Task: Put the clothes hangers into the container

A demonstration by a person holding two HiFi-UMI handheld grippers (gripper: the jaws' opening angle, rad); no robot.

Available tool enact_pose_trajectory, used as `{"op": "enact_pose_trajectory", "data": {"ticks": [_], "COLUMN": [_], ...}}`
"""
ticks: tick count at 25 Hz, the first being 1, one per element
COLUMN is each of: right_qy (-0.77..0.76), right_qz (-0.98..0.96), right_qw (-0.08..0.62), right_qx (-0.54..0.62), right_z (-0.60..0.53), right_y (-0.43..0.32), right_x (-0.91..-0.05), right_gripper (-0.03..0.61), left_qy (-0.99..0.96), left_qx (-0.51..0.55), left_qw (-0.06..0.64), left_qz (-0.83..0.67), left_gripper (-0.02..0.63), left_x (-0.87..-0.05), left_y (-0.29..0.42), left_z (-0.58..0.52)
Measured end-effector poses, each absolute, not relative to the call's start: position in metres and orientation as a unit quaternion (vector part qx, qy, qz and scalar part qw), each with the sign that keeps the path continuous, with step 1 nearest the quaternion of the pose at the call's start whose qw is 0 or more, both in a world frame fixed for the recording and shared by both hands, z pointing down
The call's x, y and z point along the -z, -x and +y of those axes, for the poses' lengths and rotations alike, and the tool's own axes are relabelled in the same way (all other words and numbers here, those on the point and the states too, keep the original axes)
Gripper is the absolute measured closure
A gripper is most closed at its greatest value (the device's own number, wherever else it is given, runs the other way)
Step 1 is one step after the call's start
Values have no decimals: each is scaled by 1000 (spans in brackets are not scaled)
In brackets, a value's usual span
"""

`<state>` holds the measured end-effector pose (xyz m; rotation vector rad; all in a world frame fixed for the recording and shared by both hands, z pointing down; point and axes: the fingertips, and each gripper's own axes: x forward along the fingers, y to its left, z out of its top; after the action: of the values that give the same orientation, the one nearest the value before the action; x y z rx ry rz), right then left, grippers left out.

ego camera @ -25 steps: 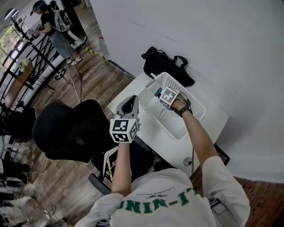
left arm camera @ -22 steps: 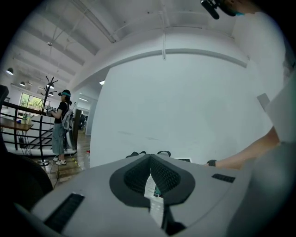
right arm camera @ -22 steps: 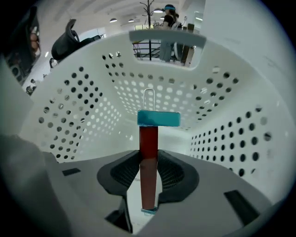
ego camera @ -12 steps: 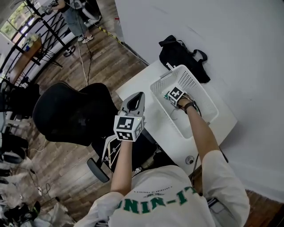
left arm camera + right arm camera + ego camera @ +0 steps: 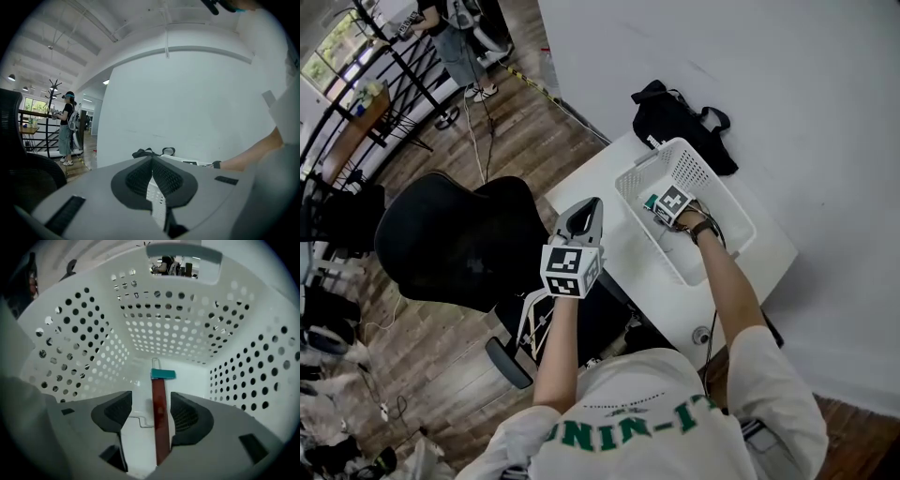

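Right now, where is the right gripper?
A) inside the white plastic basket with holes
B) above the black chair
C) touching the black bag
A: the right gripper sits inside the white plastic basket, its jaws just opening, a dark red hanger with a teal clip between them.

Right gripper (image 5: 662,206) lower than before, deeper inside the white perforated plastic basket (image 5: 697,167), its fingers (image 5: 111,412) just opened wider, red-brown wooden clothes hanger with teal clip (image 5: 159,420) between them, no longer pinched
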<state>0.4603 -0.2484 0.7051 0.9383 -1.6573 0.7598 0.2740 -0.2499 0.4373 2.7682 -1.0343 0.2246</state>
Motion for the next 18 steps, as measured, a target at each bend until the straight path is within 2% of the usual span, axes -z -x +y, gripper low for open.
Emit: {"op": "enact_pose_trajectory", "data": {"ticks": [10,18], "right_qy": [-432,-383], "right_qz": [-737,-817], "right_qw": [485,417], "right_qx": [-186,-108], "right_z": [-253,-246], "right_y": [-424,-332], "right_x": [-582,-493], "right_gripper": [310,308], "left_qy": [-920,-903], "left_qx": [-54,-43], "left_qw": [79,61], "left_qz": [-380,-424], "left_gripper": [600,600], "left_x": [-409,-385], "left_y": [-229,-170], "left_z": [-229,-211]}}
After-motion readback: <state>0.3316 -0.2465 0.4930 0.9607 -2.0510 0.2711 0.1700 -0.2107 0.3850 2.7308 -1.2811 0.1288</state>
